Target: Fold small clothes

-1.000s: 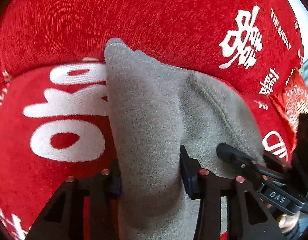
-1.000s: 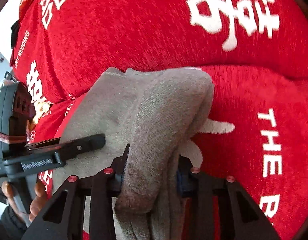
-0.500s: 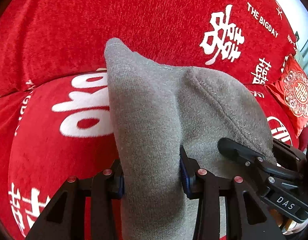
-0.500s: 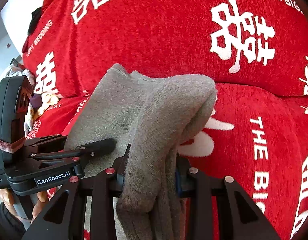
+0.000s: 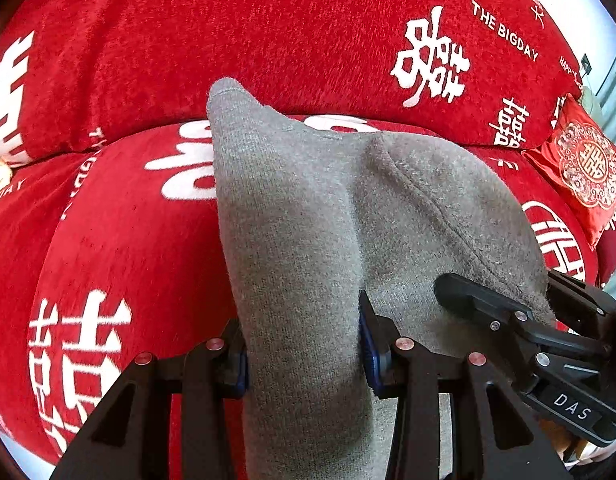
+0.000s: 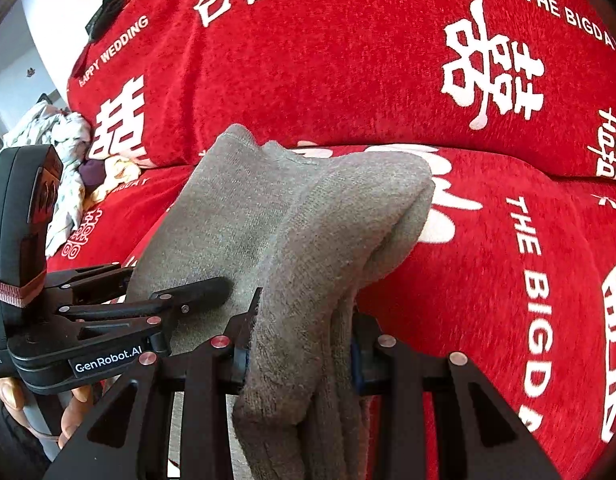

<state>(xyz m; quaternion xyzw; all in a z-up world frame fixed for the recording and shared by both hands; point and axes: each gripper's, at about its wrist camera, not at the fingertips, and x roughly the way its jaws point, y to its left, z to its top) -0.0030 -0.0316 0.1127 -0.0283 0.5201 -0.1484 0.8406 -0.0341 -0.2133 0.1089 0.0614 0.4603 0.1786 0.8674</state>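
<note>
Item: grey sock (image 5: 308,216), held up above red sofa (image 5: 268,32) | left tool (image 5: 304,348) and right tool (image 6: 300,344) each pinching an end | step: mid-fold | next: likely bring ends together.

Plain grey knit garment (image 5: 308,220) between the black fingers (image 5: 228,356); beyond them, red sofa cover (image 5: 268,32) printed with white characters and lettering.

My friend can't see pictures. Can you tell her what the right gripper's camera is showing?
The right hand-held gripper pinches a bunched grey sock above a red sofa cover with white wedding lettering. The left hand-held gripper grips the same sock from the left side.
</note>
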